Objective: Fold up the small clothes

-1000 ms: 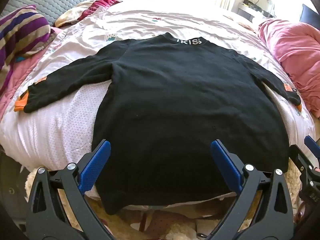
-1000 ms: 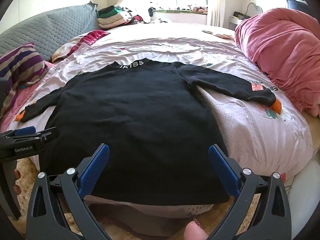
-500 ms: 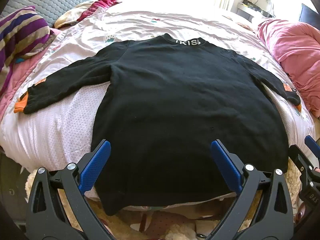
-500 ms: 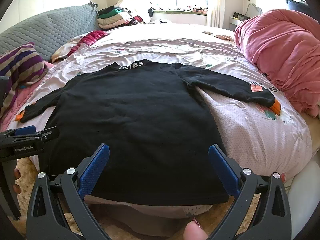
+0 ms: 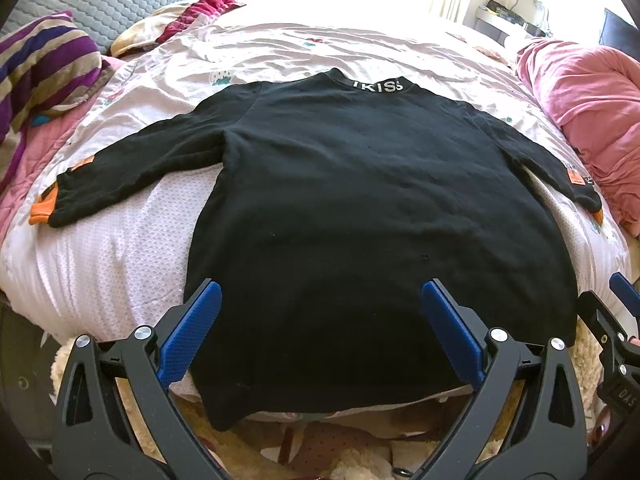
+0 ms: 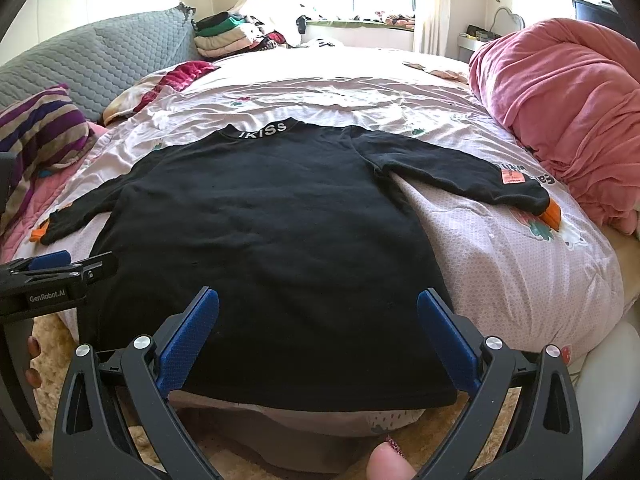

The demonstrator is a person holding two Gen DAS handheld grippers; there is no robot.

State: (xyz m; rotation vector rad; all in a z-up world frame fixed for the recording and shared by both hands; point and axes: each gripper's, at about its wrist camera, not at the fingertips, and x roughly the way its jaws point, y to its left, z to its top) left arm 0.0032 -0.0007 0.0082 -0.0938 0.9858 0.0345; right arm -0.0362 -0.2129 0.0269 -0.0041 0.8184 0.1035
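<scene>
The left claw (image 5: 318,300) is released, its blue pads spread wide just above the near hem of the black sweater (image 5: 360,208), gripping nothing. The right claw (image 6: 318,312) is likewise released, its pads set wide over the same hem, a little further toward the sweater's right side. Each claw shows at the edge of the other's view, and neither visibly touches the cloth.

The sweater lies flat and face down on the bed (image 6: 500,248), collar away from the claws, with white letters on the neckband (image 6: 264,131). Its hem hangs slightly over the bed's near edge. Both sleeves stretch outward from the body, and each ends in an orange cuff (image 6: 551,216); the right sleeve carries a small orange patch (image 6: 513,177) near that cuff.

Beyond the sweater's right sleeve a heaped pink blanket (image 6: 568,112) rests on the bed. Beyond the left sleeve lies a striped purple cushion (image 5: 44,68) against a grey quilted headboard (image 6: 100,60). Past the collar, at the far corner, sits a stack of folded clothes (image 6: 228,36). No container appears near the sweater.
</scene>
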